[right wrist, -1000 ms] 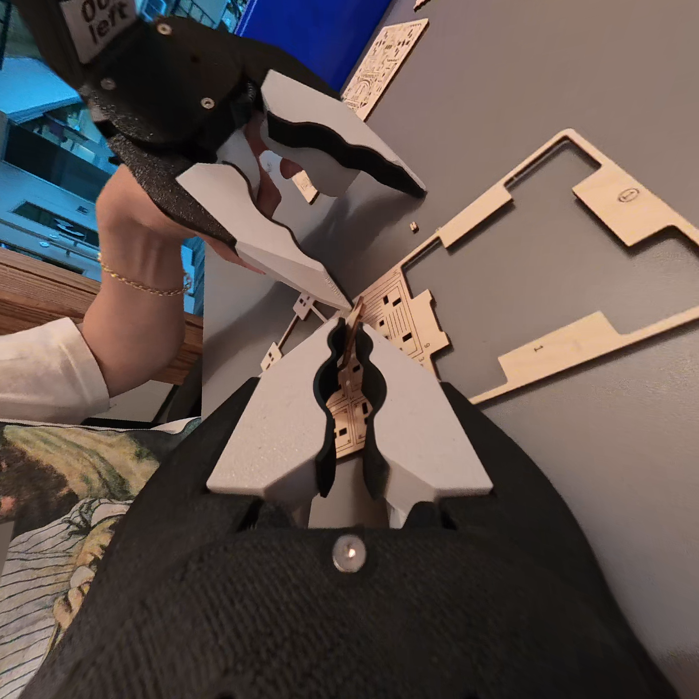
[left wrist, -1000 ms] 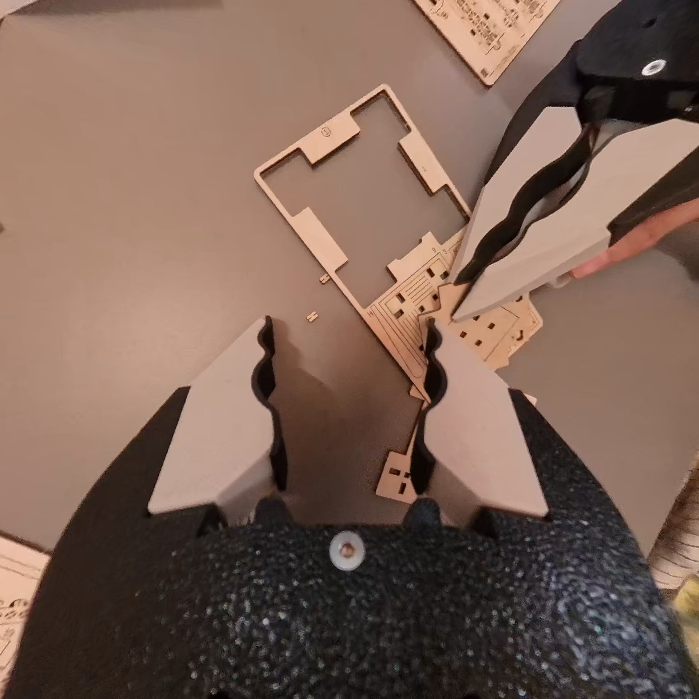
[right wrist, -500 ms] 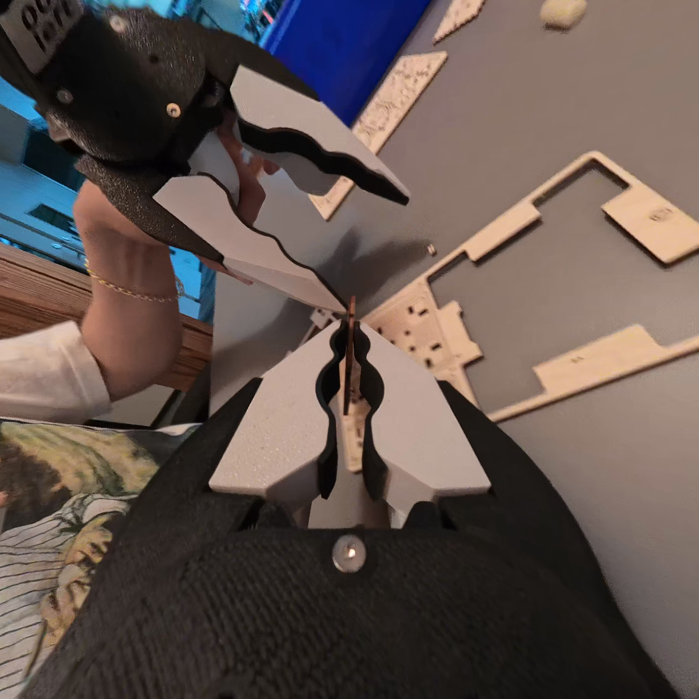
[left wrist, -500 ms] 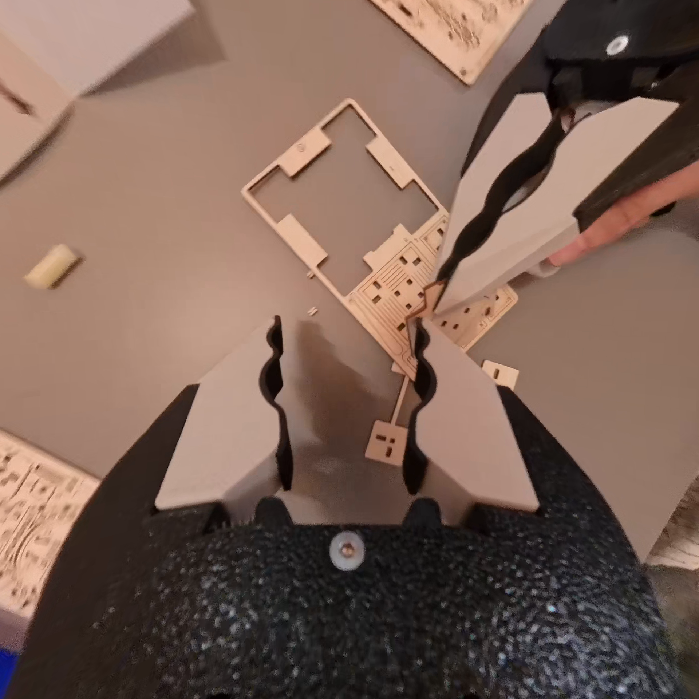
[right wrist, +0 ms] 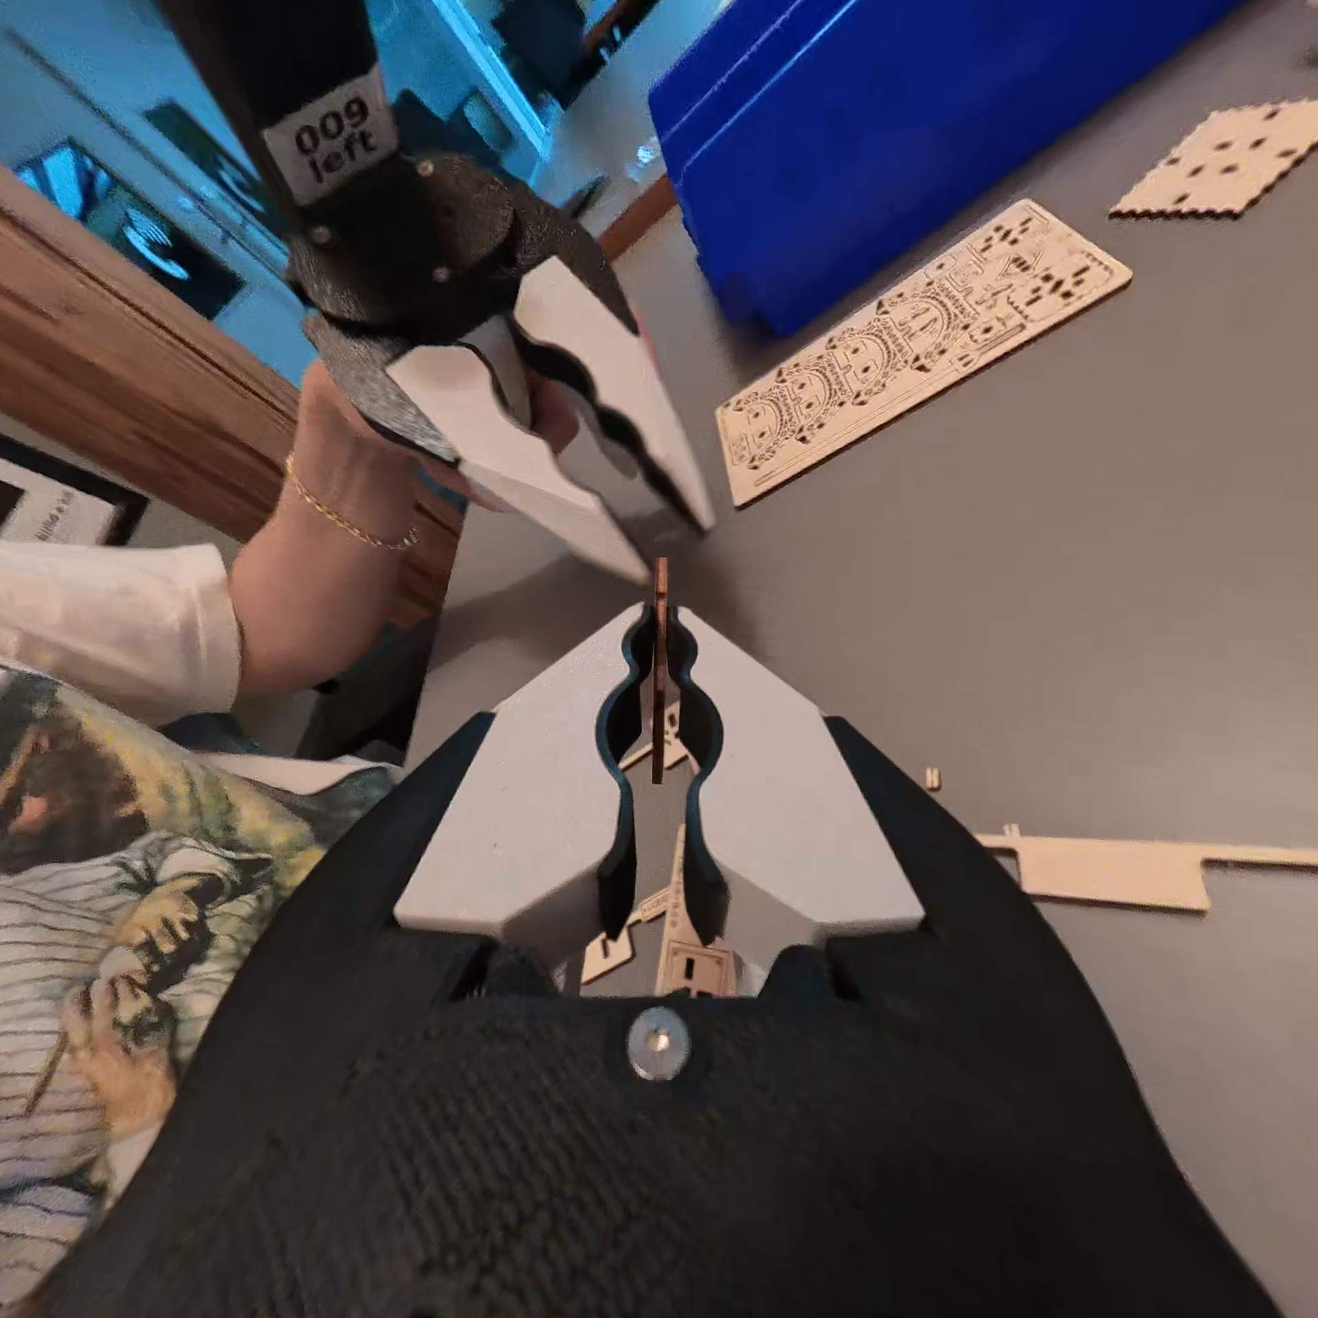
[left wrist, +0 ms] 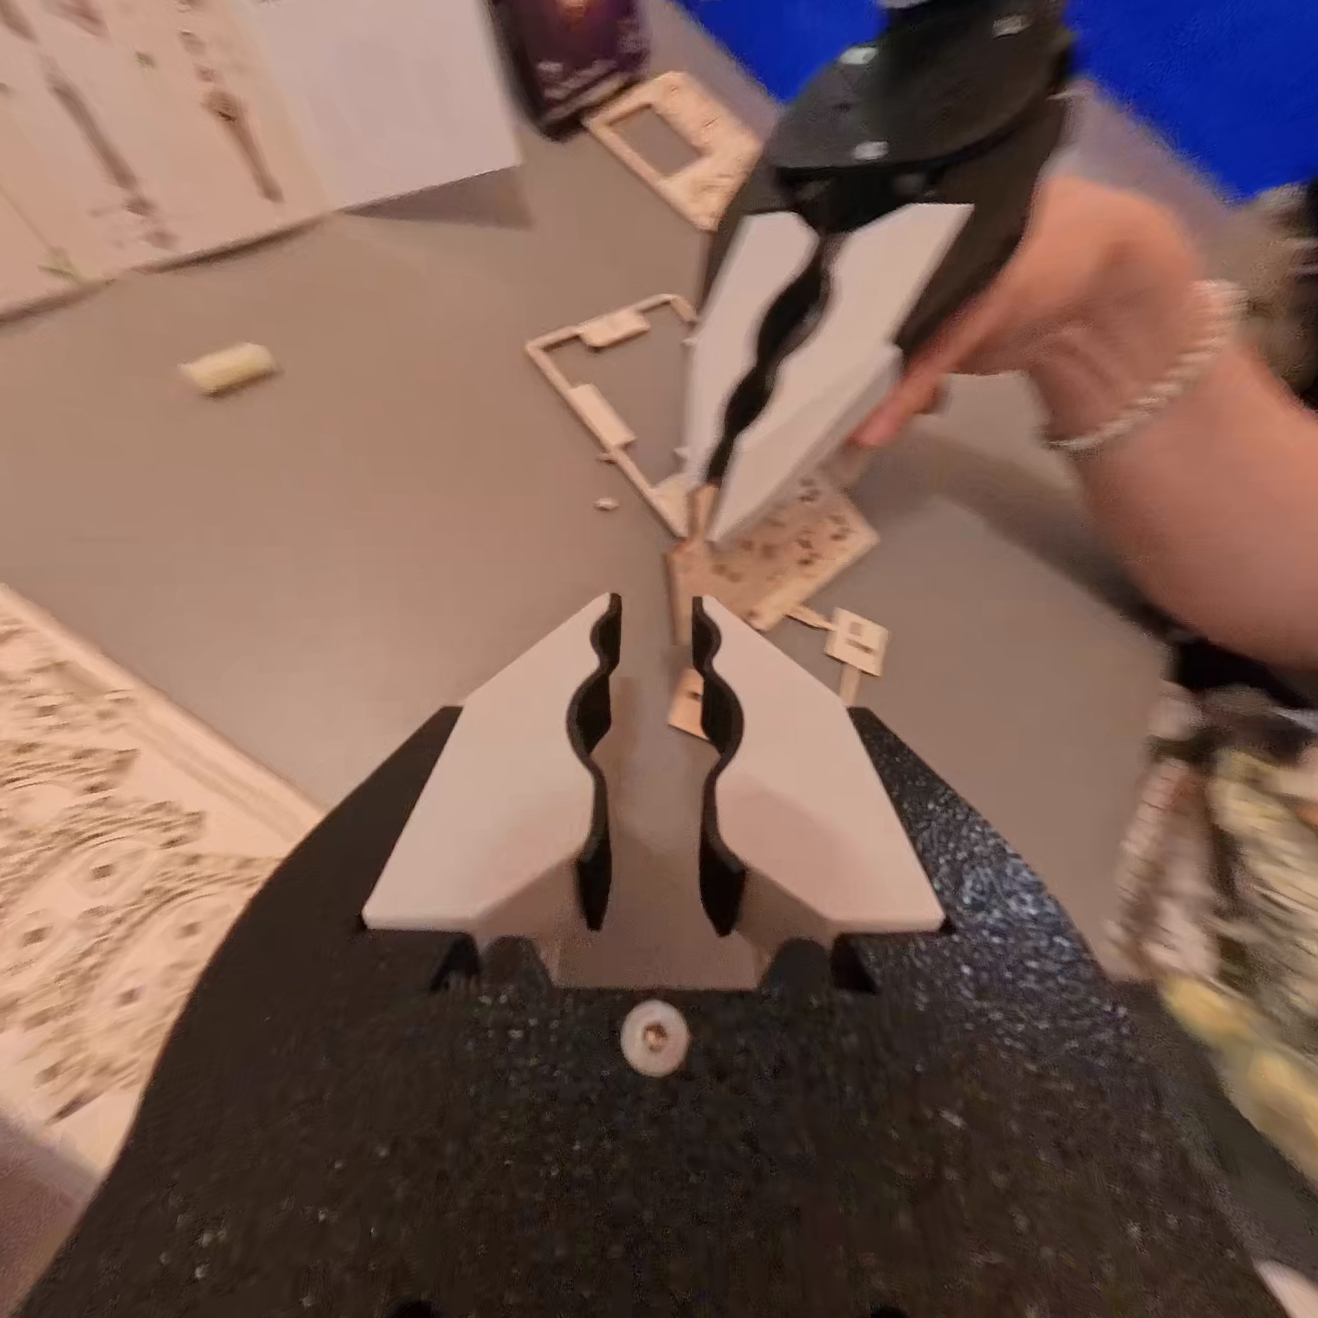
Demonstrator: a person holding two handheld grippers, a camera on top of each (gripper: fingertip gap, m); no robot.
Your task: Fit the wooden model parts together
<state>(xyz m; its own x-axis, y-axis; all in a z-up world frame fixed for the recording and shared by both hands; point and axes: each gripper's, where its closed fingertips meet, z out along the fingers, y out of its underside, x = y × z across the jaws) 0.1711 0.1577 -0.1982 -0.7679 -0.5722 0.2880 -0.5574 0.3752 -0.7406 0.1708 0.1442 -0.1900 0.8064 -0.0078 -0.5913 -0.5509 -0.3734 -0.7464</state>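
Two views, one entry each.

Left wrist view: left hand-held gripper (left wrist: pixel 655 606) stands narrowly parted and holds nothing, its tips low over the grey bench (left wrist: pixel 342 542). Just beyond it, the right hand-held gripper (left wrist: pixel 702 499) pinches a thin wooden part (left wrist: pixel 683 578) that hangs from its tips on edge. No joint between two parts shows, so fitting looks barely begun. Loose items near: punched-out frame (left wrist: pixel 592 399), perforated panel (left wrist: pixel 792 556), small tabbed pieces (left wrist: pixel 856 642), pale block (left wrist: pixel 227 367). Picture blurred.

Right wrist view: right hand-held gripper (right wrist: pixel 660 613) is closed on the wooden part (right wrist: pixel 660 685), which is seen edge-on and juts toward the left hand-held gripper (right wrist: pixel 674 549), near but apart from its tips. Surrounding: uncut parts sheet (right wrist: pixel 920 349), slotted panel (right wrist: pixel 1212 160), blue box (right wrist: pixel 927 142), frame strip (right wrist: pixel 1112 870). Likely obstruction: the loose tabbed pieces under both grippers.
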